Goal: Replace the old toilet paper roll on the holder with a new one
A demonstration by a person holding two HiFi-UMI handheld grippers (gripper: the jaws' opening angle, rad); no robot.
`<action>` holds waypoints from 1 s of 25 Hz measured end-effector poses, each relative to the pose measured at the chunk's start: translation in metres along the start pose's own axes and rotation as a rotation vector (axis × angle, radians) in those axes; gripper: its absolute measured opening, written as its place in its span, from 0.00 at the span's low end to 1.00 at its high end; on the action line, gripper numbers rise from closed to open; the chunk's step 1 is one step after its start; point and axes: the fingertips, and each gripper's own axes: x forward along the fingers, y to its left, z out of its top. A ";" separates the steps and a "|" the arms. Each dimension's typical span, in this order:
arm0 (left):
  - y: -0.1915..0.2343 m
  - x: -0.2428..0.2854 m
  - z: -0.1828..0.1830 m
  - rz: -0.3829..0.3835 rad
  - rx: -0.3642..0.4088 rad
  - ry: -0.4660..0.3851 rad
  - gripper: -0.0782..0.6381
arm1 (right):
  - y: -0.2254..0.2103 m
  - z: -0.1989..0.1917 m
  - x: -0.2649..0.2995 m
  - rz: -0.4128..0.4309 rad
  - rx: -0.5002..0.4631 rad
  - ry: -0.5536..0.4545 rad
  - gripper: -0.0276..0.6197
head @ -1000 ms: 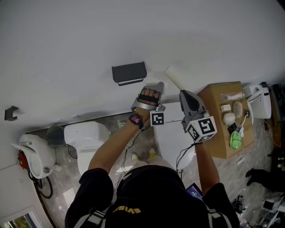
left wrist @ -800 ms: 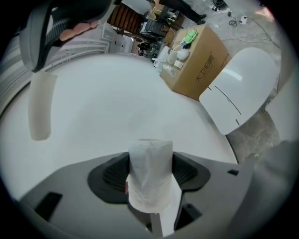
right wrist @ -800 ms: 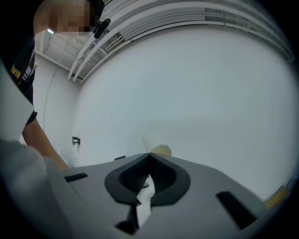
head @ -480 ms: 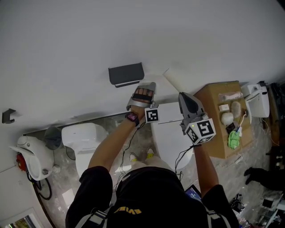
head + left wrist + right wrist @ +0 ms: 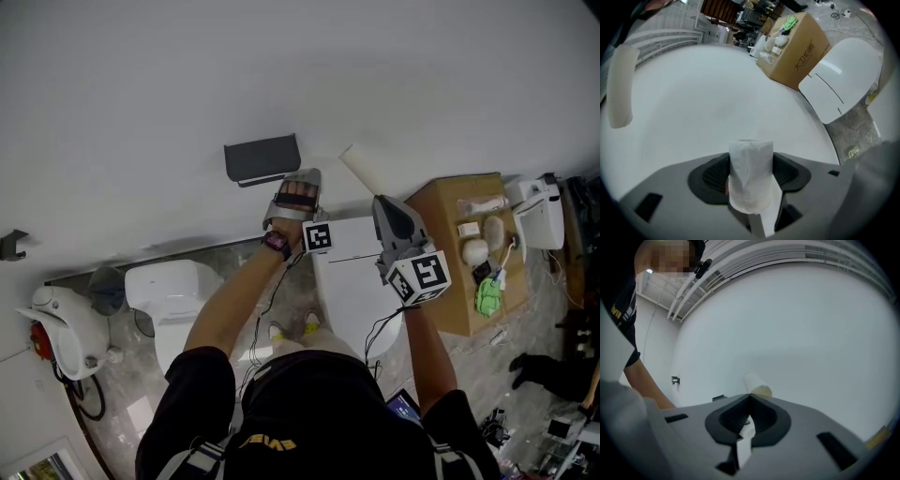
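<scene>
My left gripper [image 5: 751, 161] clamps the toilet paper roll [image 5: 751, 180] across its sides. My right gripper [image 5: 382, 202] is pinched tight on the wall of a paper tube [image 5: 364, 169], which I take for the spent one, and holds it clear to the right. On the white wall [image 5: 141, 94], the black holder [image 5: 262, 157] sits just above my left jaws. I should line the roll's hollow up with the holder's bar, slide it on square, and keep the loose tail [image 5: 769, 219] from snagging.
</scene>
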 end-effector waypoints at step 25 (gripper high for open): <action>-0.002 -0.010 -0.058 0.043 -0.024 0.115 0.51 | 0.012 0.004 0.019 0.068 -0.002 -0.008 0.03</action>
